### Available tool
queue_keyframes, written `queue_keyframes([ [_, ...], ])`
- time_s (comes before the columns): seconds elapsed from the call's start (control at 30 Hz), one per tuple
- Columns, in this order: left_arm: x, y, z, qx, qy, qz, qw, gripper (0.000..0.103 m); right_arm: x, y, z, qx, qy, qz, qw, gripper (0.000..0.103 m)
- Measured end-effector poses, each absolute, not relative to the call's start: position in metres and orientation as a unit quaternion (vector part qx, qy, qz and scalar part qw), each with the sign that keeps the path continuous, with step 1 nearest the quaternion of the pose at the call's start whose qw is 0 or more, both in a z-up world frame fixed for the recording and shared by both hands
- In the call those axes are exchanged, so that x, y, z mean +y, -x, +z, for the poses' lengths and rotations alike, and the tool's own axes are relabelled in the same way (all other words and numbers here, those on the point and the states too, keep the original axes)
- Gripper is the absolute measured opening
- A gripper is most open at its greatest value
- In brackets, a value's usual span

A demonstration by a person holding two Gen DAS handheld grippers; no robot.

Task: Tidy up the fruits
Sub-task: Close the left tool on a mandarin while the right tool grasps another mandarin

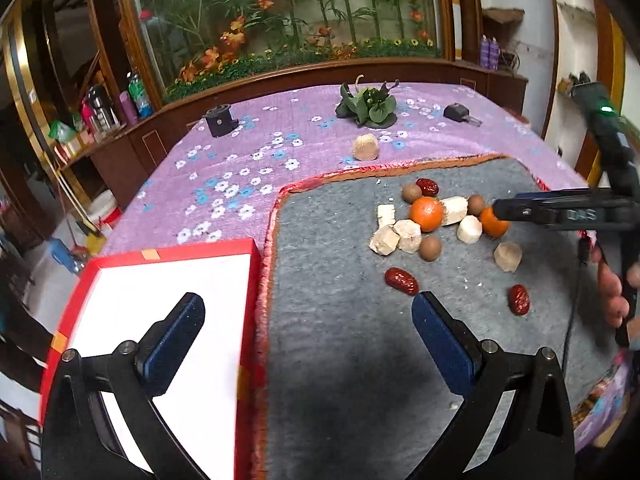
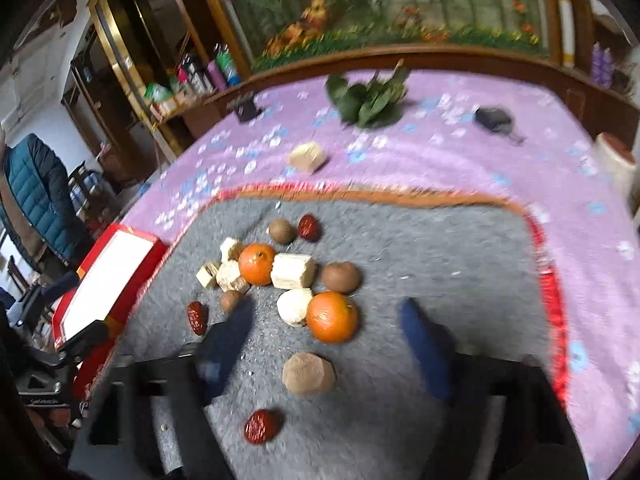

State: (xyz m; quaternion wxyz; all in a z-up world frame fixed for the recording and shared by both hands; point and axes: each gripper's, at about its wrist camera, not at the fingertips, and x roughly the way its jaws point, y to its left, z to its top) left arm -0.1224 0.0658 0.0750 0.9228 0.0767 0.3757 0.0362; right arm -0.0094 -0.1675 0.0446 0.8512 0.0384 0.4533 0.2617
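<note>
While both grippers hang over the table, the fruits lie loose on the grey mat (image 1: 340, 340), none of them in the red box (image 1: 172, 249), whose white inside shows bare at the mat's left edge.

Counted across both views:
- Two oranges: the far orange (image 2: 257, 263) within the cluster and the near orange (image 2: 332, 317) at its right end.
- Three red dates (image 2: 262, 426), scattered around the cluster.
- Three brown round fruits (image 2: 341, 277).
- Seven pale cut chunks (image 2: 292, 271): six on the mat and one alone on the purple flowered cloth (image 2: 460, 168) beyond it.

The left gripper (image 1: 308, 316) has its blue-padded fingers spread wide with nothing between them, one over the box and one over the mat. The right gripper (image 2: 324, 307) has its fingers (image 2: 420, 332) apart; in its own view they stand either side of the near orange, with mat showing between each pad and the fruit.

Hard to make out: the right wrist view is smeared, so the right gripper's finger edges are soft. In the left wrist view a finger of the right gripper covers part of the near orange, and a hand (image 1: 612, 292) on its handle is cut off at the frame edge. The box is cropped in both views. A leafy plant (image 1: 368, 106) lies at the far end of the cloth.
</note>
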Motion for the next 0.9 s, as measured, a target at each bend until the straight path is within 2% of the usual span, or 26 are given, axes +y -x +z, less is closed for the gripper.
queue_keyframes([
  [0.1, 0.060, 0.119, 0.079, 0.368, -0.100, 0.035, 0.924, 0.103, -0.172, -0.002, 0.023, 0.482, -0.057, 0.269, 0.832, 0.061],
  [0.23, 0.044, 0.102, 0.079, 0.369, -0.128, 0.017, 0.921, 0.103, -0.171, -0.001, 0.020, 0.465, -0.040, 0.292, 0.835, 0.059],
  [0.33, 0.029, 0.084, 0.074, 0.370, -0.154, -0.002, 0.916, 0.103, -0.170, -0.002, 0.018, 0.461, -0.032, 0.294, 0.837, 0.050],
  [0.4, 0.021, 0.070, 0.069, 0.375, -0.164, -0.017, 0.912, 0.103, -0.171, -0.002, 0.016, 0.463, -0.035, 0.300, 0.833, 0.037],
  [0.43, 0.018, 0.066, 0.068, 0.376, -0.167, -0.023, 0.911, 0.103, -0.171, -0.002, 0.017, 0.464, -0.033, 0.300, 0.833, 0.036],
  [0.53, 0.006, 0.048, 0.066, 0.383, -0.183, -0.047, 0.904, 0.094, -0.172, -0.002, 0.017, 0.470, -0.038, 0.307, 0.827, 0.032],
  [0.77, -0.021, 0.021, 0.061, 0.391, -0.237, -0.112, 0.882, 0.088, -0.205, -0.006, 0.031, 0.452, -0.146, 0.323, 0.819, 0.031],
  [0.87, -0.030, 0.009, 0.051, 0.414, -0.272, -0.133, 0.859, 0.078, -0.216, -0.013, 0.031, 0.455, -0.183, 0.307, 0.816, 0.032],
  [0.9, -0.030, 0.006, 0.047, 0.421, -0.277, -0.139, 0.853, 0.072, -0.221, -0.016, 0.029, 0.459, -0.197, 0.301, 0.812, 0.032],
])
